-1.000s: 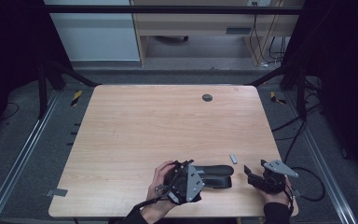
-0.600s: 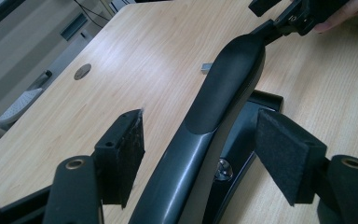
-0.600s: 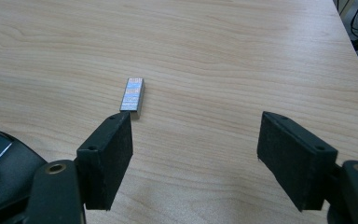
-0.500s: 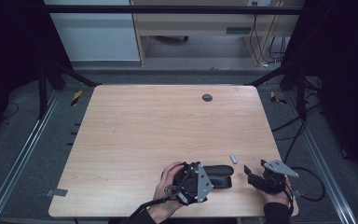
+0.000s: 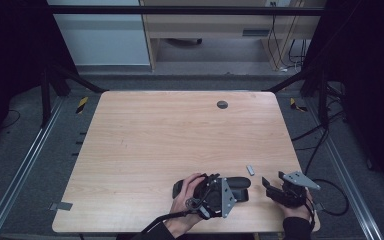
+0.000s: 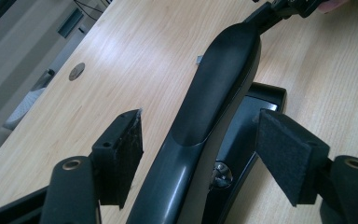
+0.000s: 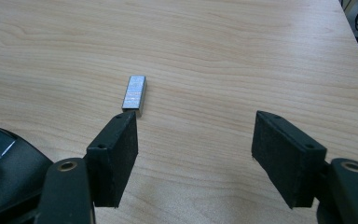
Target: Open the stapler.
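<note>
Soft overhead light is falling evenly across the pale table, while the surroundings are sinking into deep black at both sides. In the left gripper view a sheen is gleaming along the black stapler, and the nearest jaw parts are blurring slightly.

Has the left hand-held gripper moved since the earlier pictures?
Yes. The left hand-held gripper has slid rightward along the stapler, nearer the staple strip.
</note>
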Demonstrator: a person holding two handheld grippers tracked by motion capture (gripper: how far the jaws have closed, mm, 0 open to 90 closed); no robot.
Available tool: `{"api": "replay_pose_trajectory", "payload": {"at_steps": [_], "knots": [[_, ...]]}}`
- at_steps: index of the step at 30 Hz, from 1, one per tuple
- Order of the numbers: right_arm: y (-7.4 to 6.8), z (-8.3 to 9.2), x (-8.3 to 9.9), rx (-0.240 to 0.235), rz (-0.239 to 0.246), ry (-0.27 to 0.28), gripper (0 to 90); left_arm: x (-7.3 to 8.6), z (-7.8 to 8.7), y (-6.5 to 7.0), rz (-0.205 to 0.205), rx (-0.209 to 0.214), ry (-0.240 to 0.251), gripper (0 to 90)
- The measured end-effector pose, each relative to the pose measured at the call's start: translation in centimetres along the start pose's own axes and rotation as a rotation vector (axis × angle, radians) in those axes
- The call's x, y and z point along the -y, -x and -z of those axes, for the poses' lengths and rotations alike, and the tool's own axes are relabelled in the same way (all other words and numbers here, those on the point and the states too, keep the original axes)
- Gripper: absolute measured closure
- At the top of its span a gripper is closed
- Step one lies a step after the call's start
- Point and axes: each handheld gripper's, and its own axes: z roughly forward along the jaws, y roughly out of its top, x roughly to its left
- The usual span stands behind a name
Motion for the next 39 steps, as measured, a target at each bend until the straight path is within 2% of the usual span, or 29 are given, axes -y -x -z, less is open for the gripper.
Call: {"api": "replay_pose_trajectory", "payload": {"at_steps": [12,16,21,26,28,29,31,39], "knots": [[0.0,0.0,0.0,-0.009,0.009,0.000,36.6,-0.5,-1.2,0.8,-0.061,-0.018,-0.034,31.9],[0.0,0.0,0.0,-0.012,0.006,-0.005,37.6,-0.8,-1.7,1.0,-0.095,-0.028,-0.054,32.4],[0.0,0.1,0.0,-0.017,0.001,-0.004,39.0,-1.0,-2.2,1.2,-0.112,-0.033,-0.063,33.0],[0.1,0.1,0.0,-0.017,0.004,-0.003,41.1,-1.3,-2.8,1.5,-0.155,-0.045,-0.090,33.8],[0.1,0.1,0.0,-0.019,0.005,-0.004,42.7,-1.5,-3.1,1.7,-0.180,-0.053,-0.103,35.2],[0.1,0.1,-0.1,-0.020,0.006,-0.005,43.3,-1.5,-3.2,1.8,-0.171,-0.054,-0.094,35.9],[0.0,0.2,-0.1,-0.025,0.001,-0.005,43.6,-1.6,-3.3,1.8,-0.203,-0.062,-0.118,37.7],[0.0,0.2,-0.1,-0.031,0.008,-0.005,46.9,-1.6,-3.9,2.1,-0.231,-0.092,-0.133,41.7]]}}
